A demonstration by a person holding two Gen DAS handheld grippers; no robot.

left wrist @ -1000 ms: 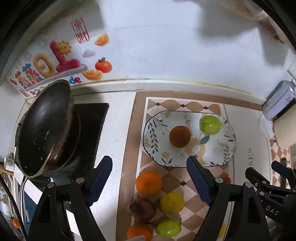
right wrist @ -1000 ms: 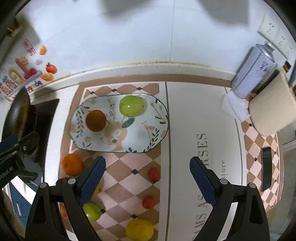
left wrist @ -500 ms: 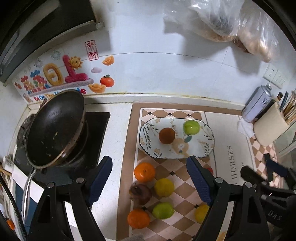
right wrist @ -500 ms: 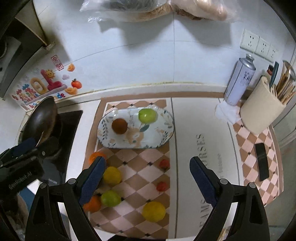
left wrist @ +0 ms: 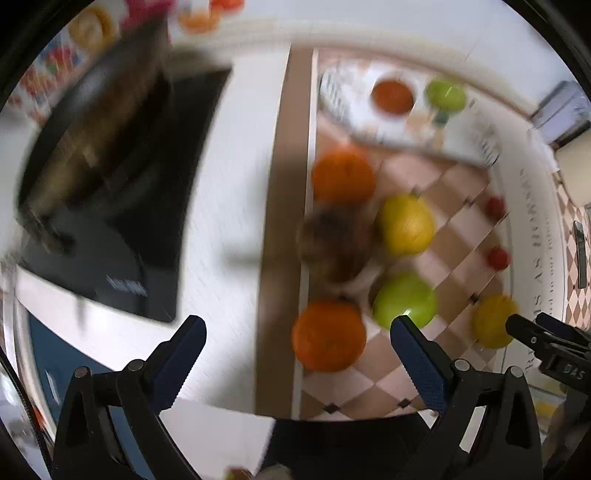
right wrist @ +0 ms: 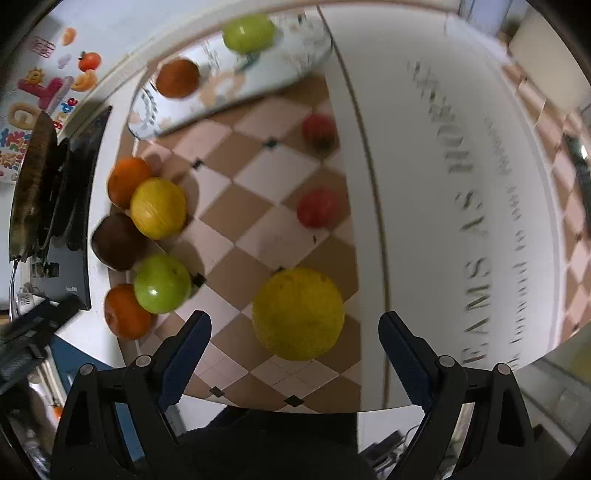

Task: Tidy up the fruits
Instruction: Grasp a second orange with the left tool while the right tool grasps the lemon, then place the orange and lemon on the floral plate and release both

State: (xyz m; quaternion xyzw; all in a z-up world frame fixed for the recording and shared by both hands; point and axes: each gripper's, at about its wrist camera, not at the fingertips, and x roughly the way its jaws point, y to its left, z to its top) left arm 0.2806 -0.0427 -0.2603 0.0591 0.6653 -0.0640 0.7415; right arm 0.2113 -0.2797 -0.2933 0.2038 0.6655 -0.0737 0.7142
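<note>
two fruits already on the floral plate (right wrist: 258,79): a brown-orange one (right wrist: 177,78) and a green one (right wrist: 249,32). still loose on the checkered mat (right wrist: 258,206): two oranges, two yellow fruits, a green apple (right wrist: 162,283), a dark brown fruit, two small red ones. left gripper (left wrist: 297,338) just opening wide, empty, above the near orange (left wrist: 328,336). right gripper (right wrist: 295,332) open, empty, over the big yellow fruit (right wrist: 298,314). most sorting left.

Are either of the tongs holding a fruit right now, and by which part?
Nothing is held. The left tongs stand open above an orange; the right tongs stand open above a yellow fruit, pads clear of both.
</note>
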